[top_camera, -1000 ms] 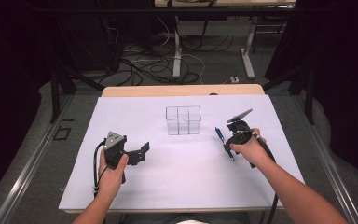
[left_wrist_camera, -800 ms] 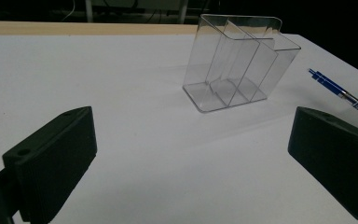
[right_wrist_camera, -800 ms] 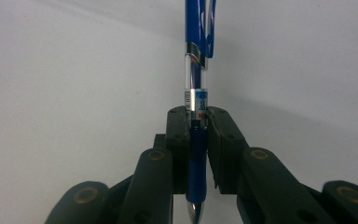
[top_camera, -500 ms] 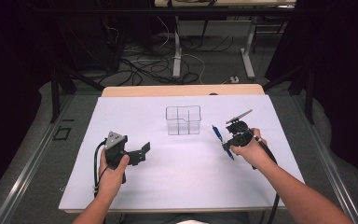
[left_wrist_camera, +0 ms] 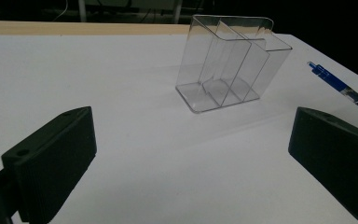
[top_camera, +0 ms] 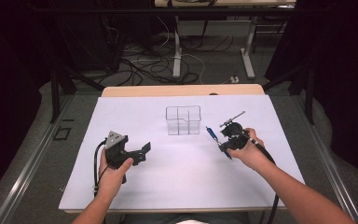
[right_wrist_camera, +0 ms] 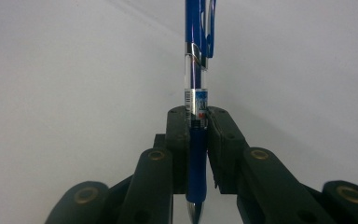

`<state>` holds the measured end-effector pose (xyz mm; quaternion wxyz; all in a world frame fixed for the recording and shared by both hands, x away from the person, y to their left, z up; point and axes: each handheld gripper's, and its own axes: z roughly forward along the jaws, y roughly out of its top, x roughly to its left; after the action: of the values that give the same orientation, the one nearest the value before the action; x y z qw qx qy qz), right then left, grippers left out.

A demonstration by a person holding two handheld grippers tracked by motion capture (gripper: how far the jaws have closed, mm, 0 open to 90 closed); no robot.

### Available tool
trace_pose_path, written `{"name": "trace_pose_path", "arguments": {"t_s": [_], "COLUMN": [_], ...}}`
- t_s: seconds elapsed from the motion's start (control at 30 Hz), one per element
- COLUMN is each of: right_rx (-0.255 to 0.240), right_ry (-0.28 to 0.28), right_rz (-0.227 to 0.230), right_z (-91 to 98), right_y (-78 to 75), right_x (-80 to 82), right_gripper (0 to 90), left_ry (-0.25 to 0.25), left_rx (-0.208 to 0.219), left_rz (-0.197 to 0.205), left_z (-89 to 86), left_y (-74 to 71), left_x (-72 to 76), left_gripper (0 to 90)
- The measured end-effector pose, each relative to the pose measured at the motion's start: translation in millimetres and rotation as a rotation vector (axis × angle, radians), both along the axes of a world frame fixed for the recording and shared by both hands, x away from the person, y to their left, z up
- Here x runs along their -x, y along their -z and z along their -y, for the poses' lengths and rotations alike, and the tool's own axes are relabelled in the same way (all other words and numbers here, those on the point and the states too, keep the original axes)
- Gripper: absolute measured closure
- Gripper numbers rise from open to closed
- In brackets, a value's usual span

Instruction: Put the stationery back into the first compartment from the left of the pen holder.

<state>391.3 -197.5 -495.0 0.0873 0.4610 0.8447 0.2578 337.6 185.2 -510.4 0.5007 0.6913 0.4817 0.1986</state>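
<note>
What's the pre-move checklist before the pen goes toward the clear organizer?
1. Grip on the pen: ok. The right gripper has both jaws pressed on the barrel.
2. Pen alignment: ok. It runs straight along the jaws, clip end forward, tip back at the gripper body.
3. Clear organizer: ok. It stands upright on the white table, compartments bare.
4. Path from pen to organizer: ok. Bare table between them in the high view.
5. Left gripper: ok. Jaws wide apart, holding nothing, well short of the organizer.
6. Pen lifted off the table: cannot tell.
</note>
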Motion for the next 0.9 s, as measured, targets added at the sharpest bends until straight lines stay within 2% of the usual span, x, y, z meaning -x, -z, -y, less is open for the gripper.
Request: {"name": "trace_pose_path", "arguments": {"t_s": [0.03, 0.07, 0.17, 0.23, 0.37, 0.4, 0.57, 0.7, 0.9], "right_rx": [0.088, 0.072, 0.088, 0.098, 0.181, 0.188, 0.244, 0.307, 0.38], "right_ry": [-0.02, -0.034, -0.094, -0.123, -0.202, -0.219, -0.288, -0.353, -0.425], "right_rz": [-0.065, -0.02, 0.016, 0.045, 0.129, 0.136, 0.234, 0.313, 0.411], "right_z": [-1.4, -3.0, -6.8, -9.8, -16.5, -17.6, -23.5, -28.6, -35.3], "right_y": [-8.7, -6.4, -9.7, -11.3, -16.2, -17.1, -20.4, -21.9, -24.7], "right_x": [1.6, 2.2, 5.0, 7.2, 12.5, 13.5, 19.7, 25.6, 32.9], "right_gripper": [79.5, 79.5, 79.4, 79.5, 79.5, 79.4, 79.4, 79.4, 79.5], "left_ry": [-0.001, -0.004, -0.006, -0.003, -0.008, -0.01, -0.008, 0.0, 0.01], "left_rx": [-0.003, -0.005, 0.003, -0.007, -0.021, -0.023, -0.019, -0.01, -0.02], "left_rz": [0.0, -0.001, -0.005, -0.008, -0.006, -0.008, -0.016, -0.029, -0.016], "left_z": [0.0, 0.1, 0.4, 0.1, 0.7, 0.9, 1.3, 1.1, 1.4], "left_y": [-0.1, -0.2, -0.7, -1.5, -2.3, -2.5, -3.2, -3.6, -5.7], "left_x": [0.1, 0.1, 0.0, 0.0, -0.2, -0.2, -1.0, -1.7, -0.6], "left_gripper": [0.7, 0.7, 0.6, 0.6, 0.6, 0.6, 0.5, 0.5, 0.5]}}
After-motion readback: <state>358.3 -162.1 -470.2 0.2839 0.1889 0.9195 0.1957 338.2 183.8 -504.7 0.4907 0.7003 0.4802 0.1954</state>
